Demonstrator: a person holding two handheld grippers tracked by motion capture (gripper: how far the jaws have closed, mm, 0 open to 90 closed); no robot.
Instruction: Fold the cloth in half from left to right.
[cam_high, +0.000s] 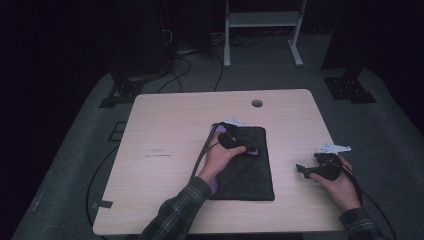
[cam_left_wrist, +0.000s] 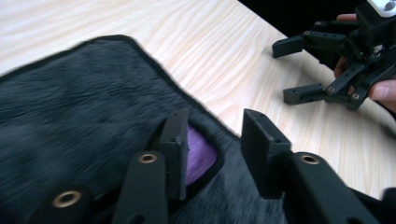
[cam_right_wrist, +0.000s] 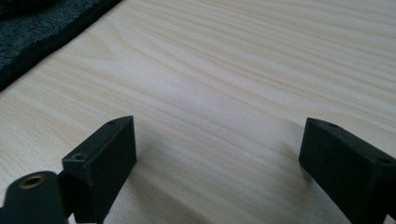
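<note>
Dark fleece cloth (cam_left_wrist: 84, 112) lies directly under our left gripper (cam_left_wrist: 212, 149), jaws apart, nothing pinched, its long axis running toward us; our right gripper (cam_right_wrist: 217, 154) gapes empty, well off beside it.

Pale wooden table (cam_high: 165, 120) with a round hole, black fuzzy cloth (cam_high: 247, 170) flat at its middle.

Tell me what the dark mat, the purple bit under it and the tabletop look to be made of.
Dark mat: seemingly a plush, fleece-like fabric, matte charcoal, with fuzzy nap and a stitched black edge binding.
Purple bit: probably soft cloth, matte; it shows at the mat's edge beside the left gripper, too little to be sure.
Tabletop: light wood or wood-look laminate, smooth with faint sheen; grain lines run across it.
</note>
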